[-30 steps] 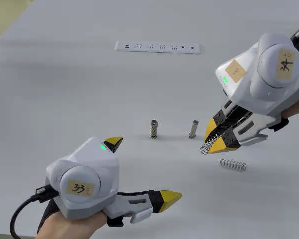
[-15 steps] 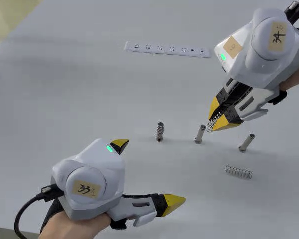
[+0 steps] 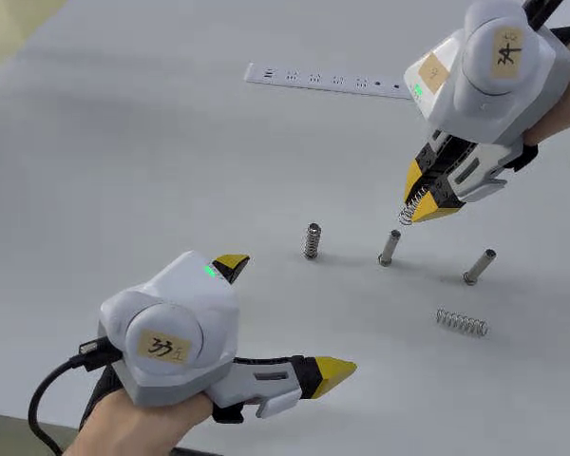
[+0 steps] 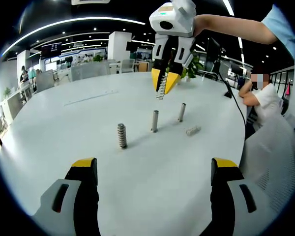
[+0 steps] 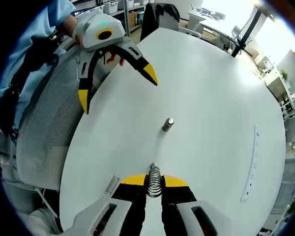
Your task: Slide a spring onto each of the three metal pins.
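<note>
My right gripper (image 3: 426,204) is clenched on a spring (image 3: 413,206). The spring hangs just above the middle pin (image 3: 389,247), a little to its right and clear of its top. Left of that pin, the left pin (image 3: 312,240) already wears a spring. To its right stands the right pin (image 3: 479,266), bare. A loose spring (image 3: 461,323) lies flat on the table (image 3: 123,171), to the right of the middle pin and nearer me. My left gripper (image 3: 290,315) hovers well short of that pin, jaws spread wide and empty.

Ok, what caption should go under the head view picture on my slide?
Right gripper holds a spring just above the middle pin; the left pin already wears one; left gripper hovers open.
</note>
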### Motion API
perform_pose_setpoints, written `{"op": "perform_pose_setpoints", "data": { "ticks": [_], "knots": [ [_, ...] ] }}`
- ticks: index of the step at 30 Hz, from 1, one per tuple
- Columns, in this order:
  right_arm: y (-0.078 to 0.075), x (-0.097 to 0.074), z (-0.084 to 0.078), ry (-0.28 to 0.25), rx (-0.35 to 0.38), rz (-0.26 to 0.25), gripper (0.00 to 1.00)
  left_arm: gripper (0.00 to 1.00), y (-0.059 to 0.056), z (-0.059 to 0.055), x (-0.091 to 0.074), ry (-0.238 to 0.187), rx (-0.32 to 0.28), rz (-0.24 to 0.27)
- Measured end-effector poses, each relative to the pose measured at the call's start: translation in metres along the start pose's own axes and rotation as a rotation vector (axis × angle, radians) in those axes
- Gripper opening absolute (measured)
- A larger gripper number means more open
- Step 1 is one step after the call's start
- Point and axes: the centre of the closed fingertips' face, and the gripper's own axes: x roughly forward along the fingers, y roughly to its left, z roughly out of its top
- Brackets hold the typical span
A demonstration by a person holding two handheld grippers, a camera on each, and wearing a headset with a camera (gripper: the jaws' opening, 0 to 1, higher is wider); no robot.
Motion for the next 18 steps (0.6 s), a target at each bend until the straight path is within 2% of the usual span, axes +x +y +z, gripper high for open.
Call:
{"op": "perform_pose_setpoints", "data": {
  "ticks": [8,18],
  "knots": [
    [-0.003,0.006,-0.003,0.013,0.007,0.001,0.07,0.94,0.002,-0.001,0.000,-0.003,-0.014,0.001],
    [0.000,0.019,-0.005,0.063,-0.012,0.020,0.07,0.94,0.004,0.000,-0.001,-0.008,-0.020,0.008]
  ]
}}
